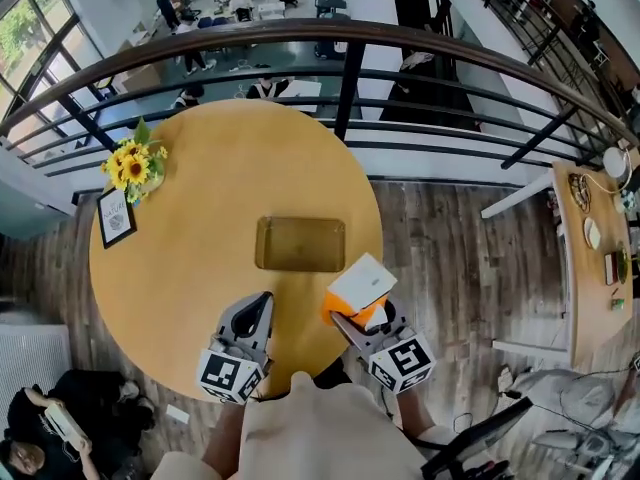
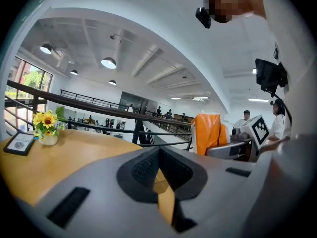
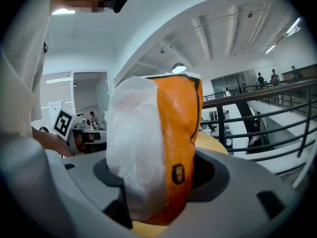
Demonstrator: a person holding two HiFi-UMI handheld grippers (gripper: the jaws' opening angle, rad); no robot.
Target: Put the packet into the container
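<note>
An orange and white packet (image 1: 362, 281) is held above the near right part of the round wooden table (image 1: 200, 168). My right gripper (image 1: 362, 316) is shut on its lower end. In the right gripper view the packet (image 3: 153, 148) stands upright between the jaws of that gripper (image 3: 158, 202) and fills the gap. The container, a shallow amber rectangular tray (image 1: 300, 244), lies empty at the table's middle, just beyond both grippers. My left gripper (image 1: 264, 300) hovers over the near table edge left of the packet, shut on nothing. From the left gripper view (image 2: 161, 175) the packet (image 2: 208, 133) shows to the right.
A vase of sunflowers (image 1: 133, 168) and a small framed card (image 1: 115, 216) stand at the table's left edge. A curved black railing (image 1: 350, 78) runs behind the table, with an open drop beyond it. Another table (image 1: 590, 238) stands far right. A person (image 1: 40, 428) sits at lower left.
</note>
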